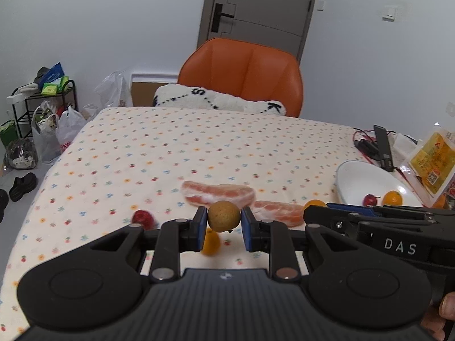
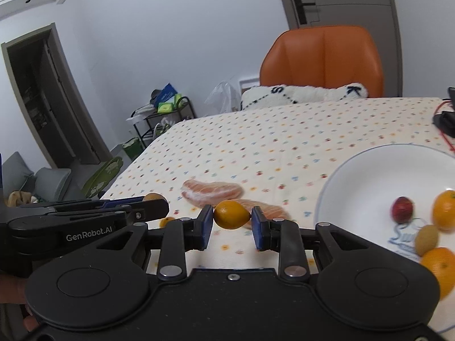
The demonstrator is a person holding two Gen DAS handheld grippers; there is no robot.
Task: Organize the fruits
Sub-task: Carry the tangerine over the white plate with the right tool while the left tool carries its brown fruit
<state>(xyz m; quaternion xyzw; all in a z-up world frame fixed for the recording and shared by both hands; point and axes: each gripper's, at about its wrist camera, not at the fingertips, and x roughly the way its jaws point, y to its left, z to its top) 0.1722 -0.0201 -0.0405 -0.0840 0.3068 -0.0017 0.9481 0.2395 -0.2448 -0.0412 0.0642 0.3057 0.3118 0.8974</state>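
Both grippers grasp light, round fruits left of the white plate [image 2: 341, 187]: the left gripper [image 1: 223, 224] pinches a brown longan [image 1: 223, 216], the right gripper [image 2: 231, 226] a smooth, slippery kumquat [image 2: 231, 214] across its middle.

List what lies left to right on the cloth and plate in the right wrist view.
Other claw → fruit in this claw → white plate's rim → red fruit → green fruit

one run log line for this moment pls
left gripper: holds brown fruit | right gripper: holds kumquat | plate: some fruit in | pomelo segments: on table
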